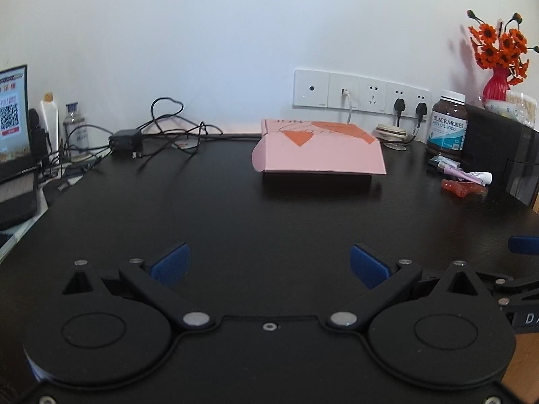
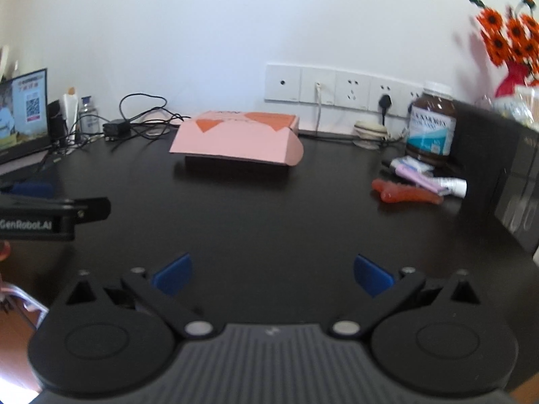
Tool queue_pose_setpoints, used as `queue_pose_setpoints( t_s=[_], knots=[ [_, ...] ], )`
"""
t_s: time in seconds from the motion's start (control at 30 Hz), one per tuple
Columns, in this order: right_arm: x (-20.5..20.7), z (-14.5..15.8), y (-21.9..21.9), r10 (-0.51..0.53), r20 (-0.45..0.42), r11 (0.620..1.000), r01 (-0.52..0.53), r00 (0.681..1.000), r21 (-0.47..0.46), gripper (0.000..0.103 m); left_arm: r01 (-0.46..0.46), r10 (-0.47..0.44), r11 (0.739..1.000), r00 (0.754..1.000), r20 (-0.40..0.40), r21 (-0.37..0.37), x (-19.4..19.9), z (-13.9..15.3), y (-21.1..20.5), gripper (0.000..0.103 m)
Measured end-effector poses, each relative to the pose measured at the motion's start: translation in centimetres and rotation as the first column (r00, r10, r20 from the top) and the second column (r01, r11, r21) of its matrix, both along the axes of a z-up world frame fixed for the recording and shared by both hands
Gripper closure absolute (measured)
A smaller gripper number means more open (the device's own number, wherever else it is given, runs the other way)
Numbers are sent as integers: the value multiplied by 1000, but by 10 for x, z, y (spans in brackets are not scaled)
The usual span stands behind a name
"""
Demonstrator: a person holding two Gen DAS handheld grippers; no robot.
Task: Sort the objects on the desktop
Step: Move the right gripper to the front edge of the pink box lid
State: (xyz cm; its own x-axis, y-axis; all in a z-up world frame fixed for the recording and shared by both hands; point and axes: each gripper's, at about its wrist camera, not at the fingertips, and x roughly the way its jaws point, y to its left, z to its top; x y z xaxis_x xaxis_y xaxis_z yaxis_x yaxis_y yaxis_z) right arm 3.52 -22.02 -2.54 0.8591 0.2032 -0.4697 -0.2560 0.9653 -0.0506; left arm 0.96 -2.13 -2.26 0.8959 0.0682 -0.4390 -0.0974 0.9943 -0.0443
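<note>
Both grippers hang low over the near part of the dark desk [image 1: 269,208], side by side. The left gripper [image 1: 269,266] has its jaws spread wide with nothing between the blue pads, and the right gripper [image 2: 273,274] is the same: jaws wide apart, empty.

Toward the back of the desk lies a pink box [image 1: 320,149] with orange patches on its lid, flat and closed, resting on something dark underneath. At the right side, near a black cabinet [image 1: 498,155], sits a small cluster of loose things: a red jelly-like piece [image 2: 404,192] lying flat, and just behind it a few small tubes [image 2: 427,175] (one white, one pale purple), touching or nearly touching each other. Behind them stands a brown bottle [image 1: 446,123] with a white cap and a blue label. A red vase of orange flowers [image 1: 498,57] stands on the cabinet.

At the back left, a tangle of black cables [image 1: 158,134] runs from a power adapter, with a screen [image 1: 13,118] at the far left edge.
</note>
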Motion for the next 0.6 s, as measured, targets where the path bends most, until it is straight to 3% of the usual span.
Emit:
queue_pose_setpoints(
  t_s=[0.13,0.3,0.5,0.6],
  knots=[
    [6,0,-7,-19,-47,1000,20,999,21,1,-3,3,999,1000,-15,40,2,-2,1,0],
    [17,6,-13,-33,-35,999,34,999,19,1,20,-19,998,1000,-17,63,10,2,5,0],
    [42,14,-14,13,-52,1000,-13,999,-1,1,40,-42,995,999,18,93,38,34,11,0],
    [58,28,-8,35,-13,998,-35,999,-58,1,32,-36,993,999,30,113,60,50,13,0]
  ],
)
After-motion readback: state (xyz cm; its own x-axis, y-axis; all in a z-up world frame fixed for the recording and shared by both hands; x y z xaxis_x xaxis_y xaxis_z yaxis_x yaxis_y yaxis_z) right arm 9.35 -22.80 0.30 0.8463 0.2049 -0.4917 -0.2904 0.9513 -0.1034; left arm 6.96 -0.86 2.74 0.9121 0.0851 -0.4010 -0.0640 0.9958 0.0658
